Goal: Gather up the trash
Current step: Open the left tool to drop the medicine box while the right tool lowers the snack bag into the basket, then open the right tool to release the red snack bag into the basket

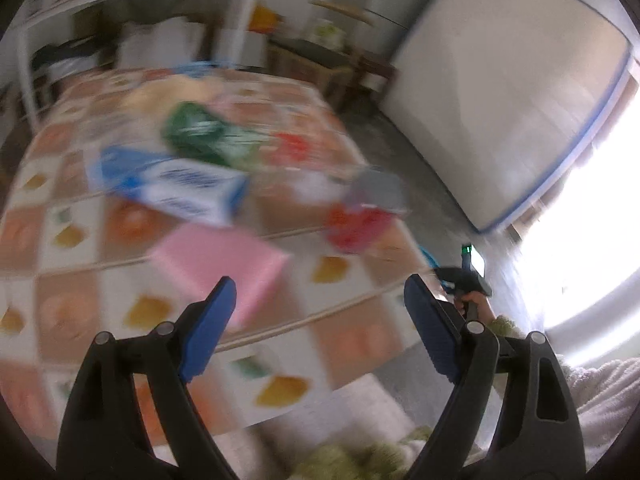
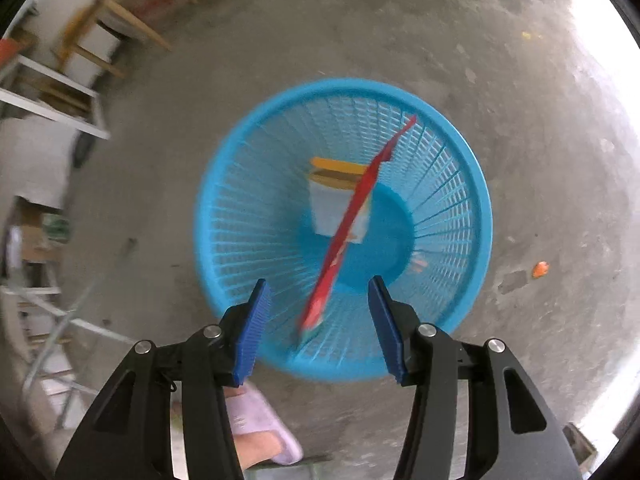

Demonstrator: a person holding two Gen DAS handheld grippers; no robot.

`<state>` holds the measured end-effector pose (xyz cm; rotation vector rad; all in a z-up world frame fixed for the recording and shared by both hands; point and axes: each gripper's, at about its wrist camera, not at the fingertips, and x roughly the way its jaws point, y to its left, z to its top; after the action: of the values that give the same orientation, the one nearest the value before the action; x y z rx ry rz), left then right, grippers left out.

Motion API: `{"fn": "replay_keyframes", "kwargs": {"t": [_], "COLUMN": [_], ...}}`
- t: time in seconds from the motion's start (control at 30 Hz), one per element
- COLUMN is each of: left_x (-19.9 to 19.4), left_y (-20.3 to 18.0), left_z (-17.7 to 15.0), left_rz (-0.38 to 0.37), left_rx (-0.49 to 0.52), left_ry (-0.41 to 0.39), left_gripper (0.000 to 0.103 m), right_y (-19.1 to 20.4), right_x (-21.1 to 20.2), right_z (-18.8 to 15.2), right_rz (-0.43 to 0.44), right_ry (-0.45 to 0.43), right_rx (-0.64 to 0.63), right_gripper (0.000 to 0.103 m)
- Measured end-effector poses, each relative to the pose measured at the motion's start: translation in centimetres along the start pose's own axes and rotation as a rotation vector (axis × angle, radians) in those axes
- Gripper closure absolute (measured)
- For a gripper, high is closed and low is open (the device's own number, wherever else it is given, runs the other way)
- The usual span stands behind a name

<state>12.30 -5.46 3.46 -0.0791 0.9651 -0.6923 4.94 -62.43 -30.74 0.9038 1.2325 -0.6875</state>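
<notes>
In the right wrist view my right gripper (image 2: pixel 318 304) points down over a blue plastic basket (image 2: pixel 464 152) on the floor. A thin red wrapper (image 2: pixel 352 216) hangs edge-on between the open jaws, touching neither pad, over the basket. A white and yellow carton (image 2: pixel 332 196) lies in the basket's bottom. In the left wrist view my left gripper (image 1: pixel 320 308) stands open and empty above a table (image 1: pixel 344 344) with a patterned cloth. On the cloth lie a pink packet (image 1: pixel 220 260), a blue and white box (image 1: pixel 176 184), a green packet (image 1: pixel 200 132) and a red wrapper (image 1: pixel 356 228), all blurred.
A person's foot in a pale slipper (image 2: pixel 260 428) stands just near the basket. Wooden stool legs (image 2: pixel 104 28) and white frames (image 2: pixel 52 108) crowd the left of the floor. A small orange scrap (image 2: pixel 541 269) lies right of the basket. A white board (image 1: pixel 500 100) leans beyond the table.
</notes>
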Motion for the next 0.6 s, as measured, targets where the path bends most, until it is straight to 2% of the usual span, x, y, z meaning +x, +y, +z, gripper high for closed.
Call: {"fn": "replay_keyframes", "kwargs": {"t": [0.1, 0.13, 0.27, 0.37, 0.4, 0.6], "left_x": [-1.8, -2.2, -2.7, -2.4, -2.2, -1.3], "left_y": [3.1, 3.9, 5.9, 6.8, 7.0, 8.0], "left_z": [-0.2, -0.2, -0.1, -0.3, -0.2, -0.2], "left_rz": [0.054, 0.067, 0.102, 0.117, 0.12, 0.137], "left_rx": [-0.064, -0.076, -0.131, -0.163, -0.169, -0.177], "left_ry": [-0.023, -0.028, -0.024, -0.01, -0.003, 0.008], "left_gripper": [0.021, 0.021, 0.021, 0.021, 0.021, 0.021], "right_y": [-0.1, -0.1, 0.3, 1.0, 1.5, 3.8], "right_x": [2.8, 3.6, 5.0, 5.3, 5.2, 5.5], "right_z": [0.8, 1.0, 1.8, 1.9, 1.8, 1.0], "right_rz": [-0.085, -0.101, -0.16, -0.284, -0.348, -0.538], "right_ry": [0.037, 0.046, 0.049, 0.035, 0.022, -0.033], "right_rx": [-0.017, -0.029, -0.103, -0.222, -0.287, -0.542], "right_gripper": [0.073, 0.084, 0.099, 0.1, 0.1, 0.1]}}
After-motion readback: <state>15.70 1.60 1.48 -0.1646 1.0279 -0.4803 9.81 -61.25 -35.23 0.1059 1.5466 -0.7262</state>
